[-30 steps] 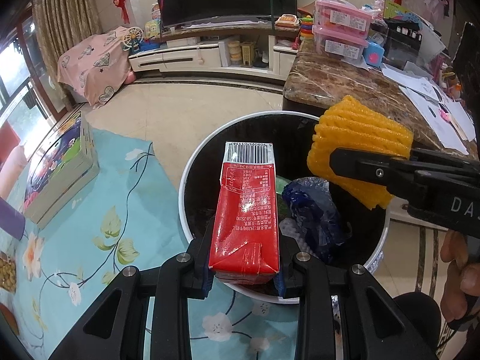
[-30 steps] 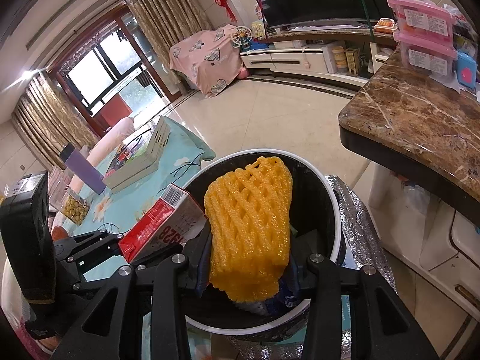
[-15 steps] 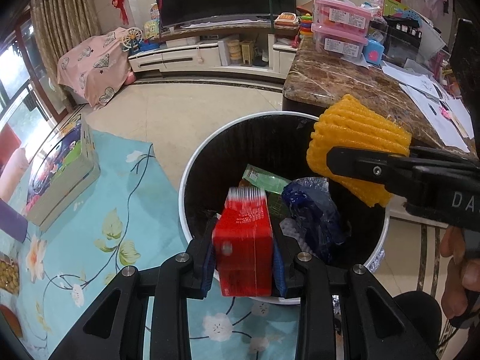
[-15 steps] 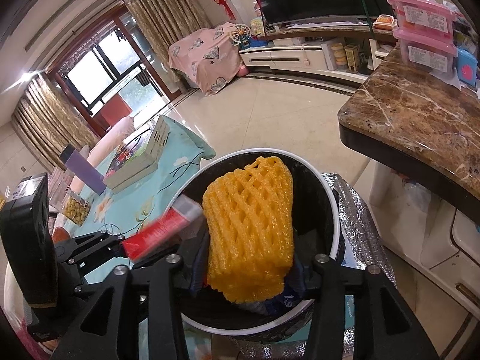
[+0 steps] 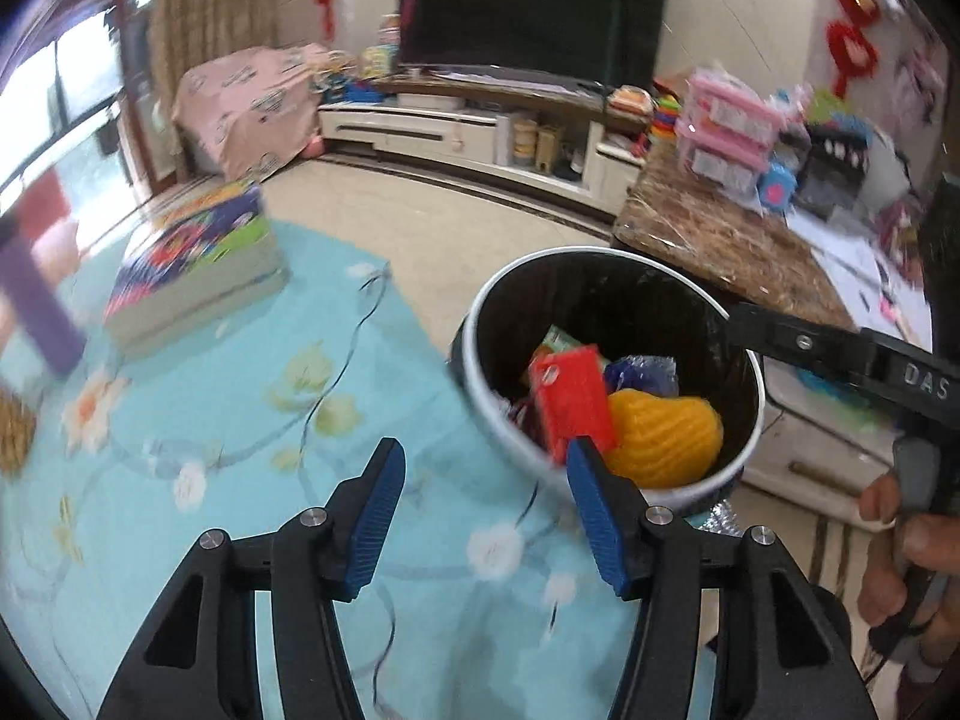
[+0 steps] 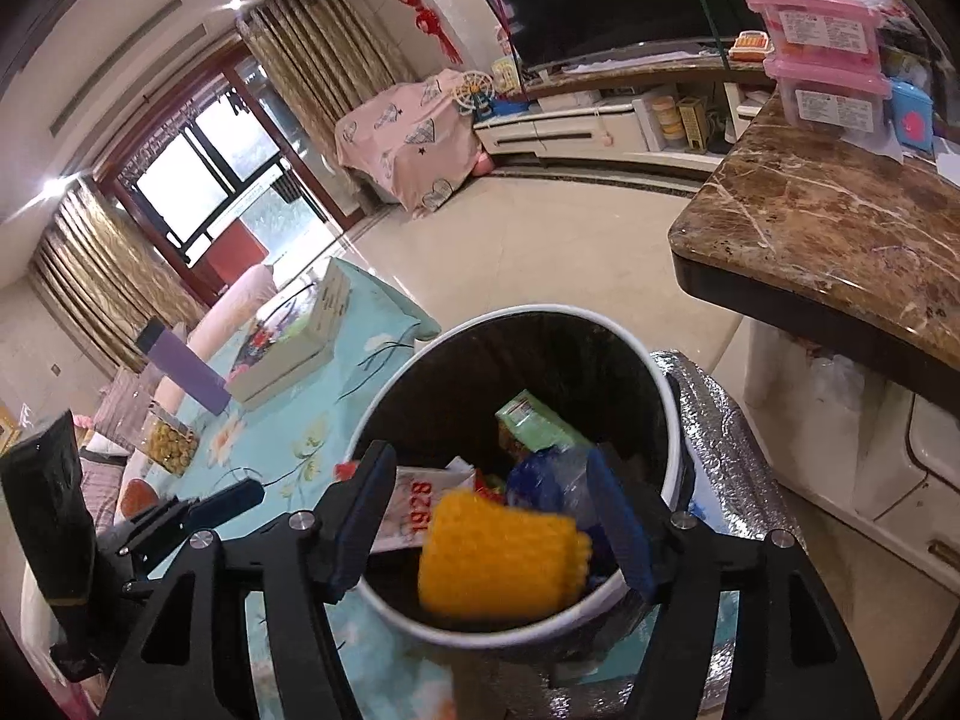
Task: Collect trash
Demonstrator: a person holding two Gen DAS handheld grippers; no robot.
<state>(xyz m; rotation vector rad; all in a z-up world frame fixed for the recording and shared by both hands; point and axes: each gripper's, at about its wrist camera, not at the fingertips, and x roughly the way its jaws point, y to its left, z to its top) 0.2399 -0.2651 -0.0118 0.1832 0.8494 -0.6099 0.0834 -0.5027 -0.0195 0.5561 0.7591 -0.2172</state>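
A white-rimmed black trash bin stands beside the table with the blue flowered cloth. Inside lie the red carton, the yellow foam net, a blue wrapper and a green packet. My left gripper is open and empty over the cloth, just left of the bin. My right gripper is open and empty above the bin; the foam net looks blurred just below its fingers.
A colourful boxed book and a purple bottle lie on the cloth at the left. A brown marble counter with pink boxes stands right of the bin. A silver foil bag sits by the bin.
Both grippers opened. The red carton dropped from the left gripper into the bin, the yellow foam net from the right. The left gripper swung left, towards the table.
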